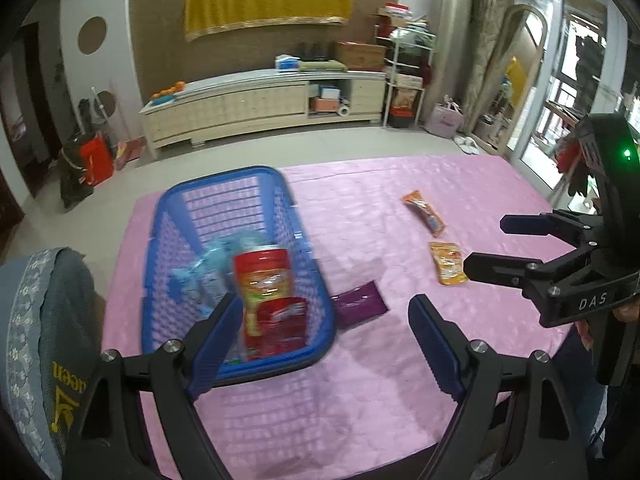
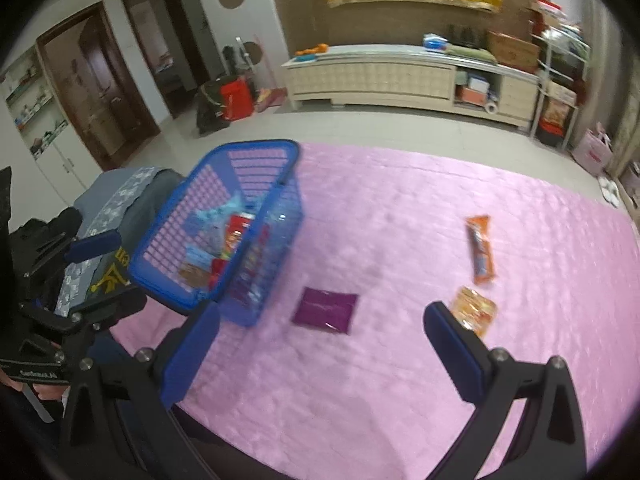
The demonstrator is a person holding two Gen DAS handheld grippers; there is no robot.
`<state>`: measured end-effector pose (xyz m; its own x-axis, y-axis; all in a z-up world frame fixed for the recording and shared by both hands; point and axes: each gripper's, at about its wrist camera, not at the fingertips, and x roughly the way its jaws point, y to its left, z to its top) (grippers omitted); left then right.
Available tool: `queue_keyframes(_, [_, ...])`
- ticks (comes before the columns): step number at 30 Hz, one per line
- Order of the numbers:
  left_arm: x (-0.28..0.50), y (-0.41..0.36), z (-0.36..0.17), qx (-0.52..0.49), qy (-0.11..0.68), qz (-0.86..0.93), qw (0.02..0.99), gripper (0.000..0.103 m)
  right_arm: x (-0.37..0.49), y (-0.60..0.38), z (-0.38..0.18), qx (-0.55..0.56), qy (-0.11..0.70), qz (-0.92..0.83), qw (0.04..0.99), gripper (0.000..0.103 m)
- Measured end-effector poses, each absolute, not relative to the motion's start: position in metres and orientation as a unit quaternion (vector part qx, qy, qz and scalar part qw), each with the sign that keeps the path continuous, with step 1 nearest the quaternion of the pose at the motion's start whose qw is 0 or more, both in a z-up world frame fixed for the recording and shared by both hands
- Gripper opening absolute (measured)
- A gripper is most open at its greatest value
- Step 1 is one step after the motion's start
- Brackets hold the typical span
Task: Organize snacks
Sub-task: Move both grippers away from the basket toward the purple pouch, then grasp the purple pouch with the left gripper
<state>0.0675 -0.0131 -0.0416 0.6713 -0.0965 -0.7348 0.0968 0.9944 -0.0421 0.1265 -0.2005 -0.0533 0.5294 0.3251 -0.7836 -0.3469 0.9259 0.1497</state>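
Your blue basket (image 1: 240, 272) sits at the left centre of the left wrist view, on the pink tabletop (image 1: 360, 392). Inside it stands a red snack can (image 1: 264, 276), with a red packet (image 1: 280, 328) in front of it and light blue packets (image 1: 212, 276) to its left; the basket is blurred, so finer detail is lost. In the right wrist view the same basket (image 2: 224, 224) appears at the centre left, with those items piled toward its near end.

Three snacks lie outside on the cloth: a purple packet (image 1: 360, 304) just right of the basket's near corner, a small orange pouch (image 1: 448, 268) further right, and a long orange bar (image 1: 426, 213) above that.

Your left tongs (image 1: 320, 348) are spread wide and hold nothing; the left finger overlaps the basket's near rim in the picture. Your right tongs (image 2: 320, 356) are also spread wide and empty, low in the frame, with the purple packet (image 2: 325, 310) lying just above the gap.
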Motion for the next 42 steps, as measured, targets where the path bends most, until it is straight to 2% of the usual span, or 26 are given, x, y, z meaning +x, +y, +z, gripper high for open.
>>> queue_keyframes(7, [0.08,-0.061,-0.047,0.004,0.406,-0.085,0.91,0.083,0.114,-0.248,-0.059,0.008,0.443,0.159,0.882,0.103])
queue_keyframes(15, [0.081,-0.106,-0.078,0.021,0.396,-0.065,0.916,0.083,0.097,-0.283,-0.079,-0.008,0.438,0.115,0.891,0.103])
queue_keyframes(19, [0.083,-0.12,-0.097,0.022,0.404,-0.061,0.912,0.094,0.088,-0.294,-0.09,-0.02,0.433,0.106,0.895,0.103])
queue_keyframes(21, [0.084,-0.124,-0.104,0.021,0.406,-0.056,0.912,0.103,0.084,-0.298,-0.097,-0.023,0.429,0.099,0.898,0.103])
queue_keyframes(35, [0.093,-0.124,-0.158,-0.026,0.42,0.021,0.907,0.103,0.087,-0.322,-0.142,-0.016,0.42,0.026,0.907,0.103])
queue_keyframes(42, [0.111,-0.133,-0.183,-0.005,0.442,0.029,0.897,0.103,0.104,-0.322,-0.168,-0.013,0.437,0.029,0.899,0.103])
